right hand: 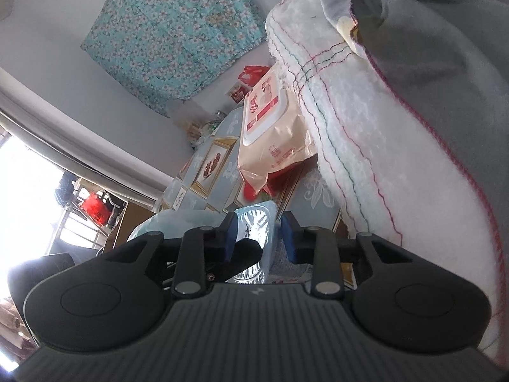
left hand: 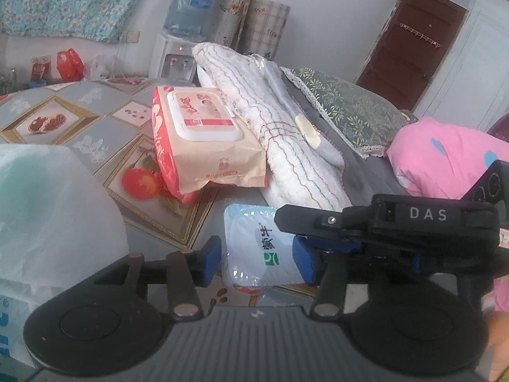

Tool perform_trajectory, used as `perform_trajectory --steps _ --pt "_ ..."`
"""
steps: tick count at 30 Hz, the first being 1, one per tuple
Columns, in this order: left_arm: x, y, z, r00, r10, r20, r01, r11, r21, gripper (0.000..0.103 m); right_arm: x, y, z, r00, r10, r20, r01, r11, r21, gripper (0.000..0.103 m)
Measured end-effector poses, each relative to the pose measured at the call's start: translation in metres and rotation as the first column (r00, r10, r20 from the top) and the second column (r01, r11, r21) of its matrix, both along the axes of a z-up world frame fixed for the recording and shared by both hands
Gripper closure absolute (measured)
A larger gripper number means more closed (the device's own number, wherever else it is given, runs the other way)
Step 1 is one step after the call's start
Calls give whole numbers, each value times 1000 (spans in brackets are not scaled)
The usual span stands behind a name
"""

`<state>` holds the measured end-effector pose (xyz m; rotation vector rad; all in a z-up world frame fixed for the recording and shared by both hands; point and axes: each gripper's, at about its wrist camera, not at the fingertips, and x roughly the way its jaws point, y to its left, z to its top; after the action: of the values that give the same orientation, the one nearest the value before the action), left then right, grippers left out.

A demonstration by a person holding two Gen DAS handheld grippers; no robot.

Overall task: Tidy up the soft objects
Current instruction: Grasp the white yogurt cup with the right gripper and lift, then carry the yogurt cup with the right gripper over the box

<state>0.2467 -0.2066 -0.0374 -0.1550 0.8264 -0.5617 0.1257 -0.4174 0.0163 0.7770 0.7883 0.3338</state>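
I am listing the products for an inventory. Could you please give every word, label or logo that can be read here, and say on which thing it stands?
"DAS": white letters on the black right tool, seen from the left wrist.
Small tissue pack: dark Chinese characters above a green square logo; not legible enough to quote.
Large wet wipes pack: red Chinese print on lid and wrapper, too blurred to read.
Water bottle: blue label, too small to read.

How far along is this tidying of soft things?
Looks partway. Seemingly done: the wipes pack leans against the folded white blanket. In hand: a small tissue pack sits between the open left tongs, and the right tongs straddle it too; whether they grip it is unclear. Probably left: placing that pack, plus the pink cloth and pale bag.
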Motion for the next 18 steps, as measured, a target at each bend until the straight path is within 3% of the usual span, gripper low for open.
perform_trajectory --steps 4,8,10,13,18 --pt "0 0 -1 1000 12 -8 -11 1000 13 41 -1 2 -1 1000 0 3 0 1000 -14 73" --pt "-2 -4 -1 1000 -9 -12 9 1000 15 41 -1 5 -2 1000 4 6 -3 1000 -30 75" --pt "-4 -6 0 1000 -22 -3 22 1000 10 49 -1 5 -2 1000 6 8 -6 1000 -24 80" --pt "-10 -11 2 999 -18 28 17 999 40 54 -2 7 0 1000 6 16 -5 999 -42 81" --pt "-12 -7 7 1000 4 16 -4 1000 28 57 -6 9 5 1000 6 21 -5 999 -43 81"
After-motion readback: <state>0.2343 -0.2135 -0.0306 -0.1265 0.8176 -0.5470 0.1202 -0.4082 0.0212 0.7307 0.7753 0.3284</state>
